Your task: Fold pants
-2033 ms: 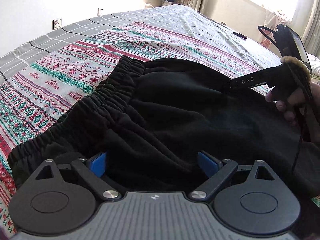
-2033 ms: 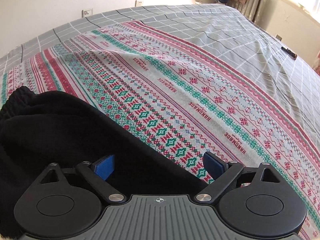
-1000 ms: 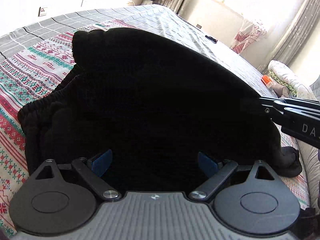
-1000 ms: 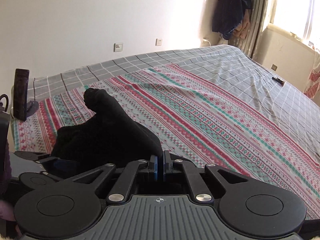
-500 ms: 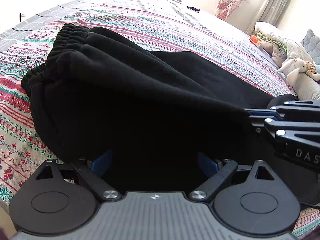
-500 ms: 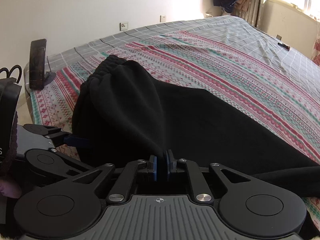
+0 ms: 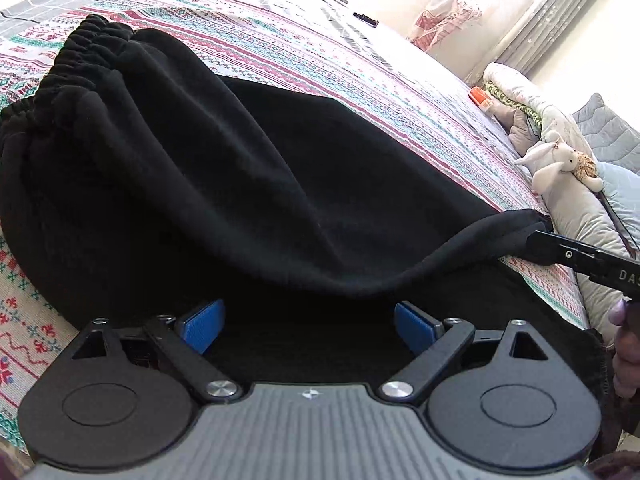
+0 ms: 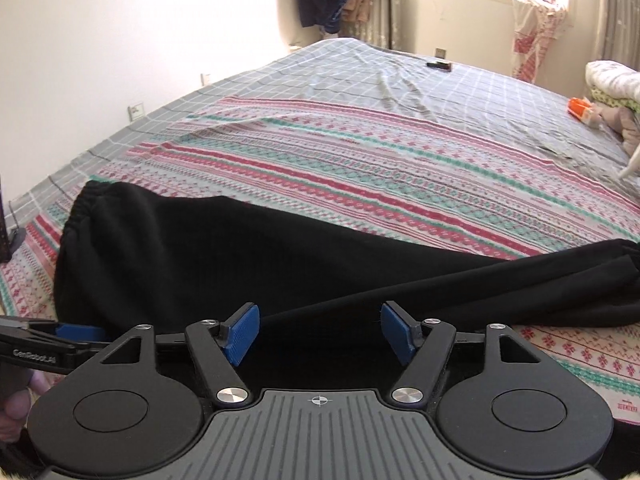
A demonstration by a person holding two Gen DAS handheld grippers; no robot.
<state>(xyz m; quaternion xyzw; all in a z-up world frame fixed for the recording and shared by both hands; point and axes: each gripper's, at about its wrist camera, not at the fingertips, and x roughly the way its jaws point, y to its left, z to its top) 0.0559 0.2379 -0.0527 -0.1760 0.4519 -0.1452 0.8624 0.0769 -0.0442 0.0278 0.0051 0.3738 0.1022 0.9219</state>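
While I watch through both wrist cameras, the bed [image 8: 340, 76] with its grey checked sheet fills most of the room. A red, green and white patterned blanket [image 8: 360, 168] is spread across its near half.

On that blanket lie the black pants [image 7: 240, 180], stretched long across the near edge. Their gathered waistband [image 7: 72, 60] is at the left end, and the leg end runs off to the right. An upper layer of cloth lies over the lower one, and its hem sags in a loose curve just ahead of my left tool.

My left gripper [image 7: 308, 322] points down at the pants with its jaws spread wide. Black cloth lies between the blue pads [image 7: 200, 320], and neither pad presses on it.

My right gripper [image 8: 320, 332] has just been opening its jaws. Its pads [image 8: 240, 330] stand apart with the dark cloth between and beneath them, unclamped. From the left camera I see its tip touching the end of the upper hem. I cannot tell whether cloth still hangs on it there.

Part of my right hand [image 7: 626, 344] shows behind it.

Near the pillows sit a white stuffed rabbit [image 7: 556, 164] and a small orange object [image 8: 582, 109]. A small dark item [image 8: 439, 65] rests far off on the sheet.
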